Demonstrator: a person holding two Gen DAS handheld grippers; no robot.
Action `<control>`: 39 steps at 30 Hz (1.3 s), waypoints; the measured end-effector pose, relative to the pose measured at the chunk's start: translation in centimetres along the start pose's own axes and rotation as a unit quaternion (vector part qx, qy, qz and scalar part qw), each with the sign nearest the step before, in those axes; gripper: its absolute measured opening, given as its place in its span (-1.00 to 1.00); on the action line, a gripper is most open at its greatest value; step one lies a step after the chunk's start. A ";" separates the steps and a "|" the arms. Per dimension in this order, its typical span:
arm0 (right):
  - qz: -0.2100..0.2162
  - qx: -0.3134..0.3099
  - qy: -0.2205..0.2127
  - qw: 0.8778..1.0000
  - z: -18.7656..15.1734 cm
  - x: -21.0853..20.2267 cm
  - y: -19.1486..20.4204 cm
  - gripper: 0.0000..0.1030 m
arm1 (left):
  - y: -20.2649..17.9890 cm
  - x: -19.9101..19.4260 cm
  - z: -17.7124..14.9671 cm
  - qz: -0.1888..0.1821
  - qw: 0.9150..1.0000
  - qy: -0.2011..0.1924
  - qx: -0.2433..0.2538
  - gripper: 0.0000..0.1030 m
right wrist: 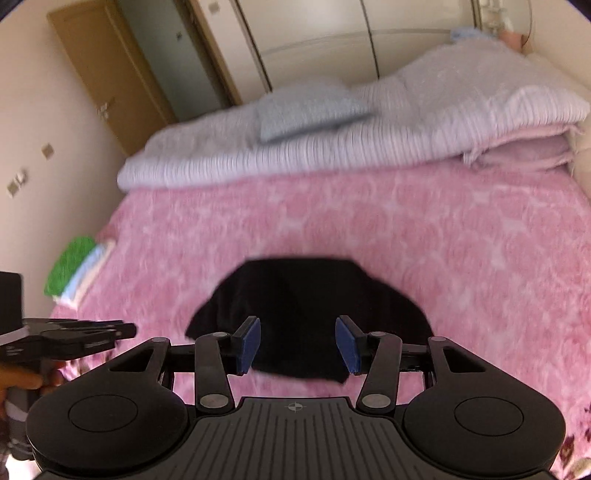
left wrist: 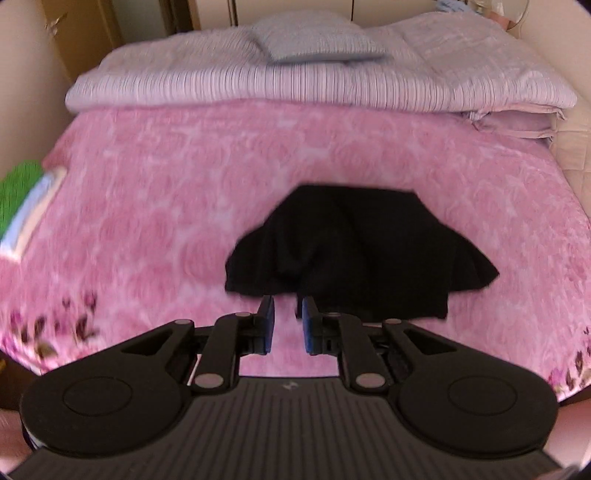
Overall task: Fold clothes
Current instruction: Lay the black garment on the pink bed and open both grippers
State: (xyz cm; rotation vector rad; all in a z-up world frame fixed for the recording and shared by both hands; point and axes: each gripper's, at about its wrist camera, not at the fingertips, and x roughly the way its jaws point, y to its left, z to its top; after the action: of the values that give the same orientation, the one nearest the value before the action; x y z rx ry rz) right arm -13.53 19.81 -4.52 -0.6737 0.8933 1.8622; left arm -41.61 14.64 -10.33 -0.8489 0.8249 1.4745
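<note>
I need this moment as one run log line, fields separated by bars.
stage: fold clothes | left tool: open, empty | right tool: open, empty | black garment: lying rumpled on pink bedspread | held: nothing

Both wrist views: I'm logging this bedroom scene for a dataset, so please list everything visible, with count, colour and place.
garment: one, black, crumpled on the near middle of the bedspread
bedspread: one, pink with a rose pattern, covering the bed
folded quilt: one, pale striped, across the far end of the bed
pillow: one, grey-blue, on top of the quilt
folded stack: one, green on top with pale blue and white below, at the bed's left edge
door: one, brown, far left wall
wardrobe: one, cream, behind the bed
left gripper: one, black with blue pads, jaws slightly apart, nothing between them
right gripper: one, black with blue pads, jaws wide, over the garment's near edge
hand: one, on the left gripper's handle
</note>
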 end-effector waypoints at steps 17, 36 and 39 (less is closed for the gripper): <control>-0.025 -0.075 0.068 0.995 -10.7 -1.1 -1.0 -0.05 | -7.5 -7.5 -9.3 0.006 1.000 -0.018 -0.004 -0.76; -0.011 -0.097 0.077 0.992 -14.4 -3.9 -0.2 -0.05 | -9.7 -11.8 -12.9 0.023 0.999 -0.040 -0.016 -0.76; -0.013 -0.097 0.078 0.992 -14.4 -3.7 0.1 -0.05 | -9.0 -11.7 -12.9 0.022 0.999 -0.041 -0.019 -0.76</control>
State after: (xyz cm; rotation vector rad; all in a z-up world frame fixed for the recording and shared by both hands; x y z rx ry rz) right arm -10.95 6.29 -10.13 -0.9567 0.8030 1.9095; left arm -31.46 -1.69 -6.49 -0.7976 0.7592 1.5575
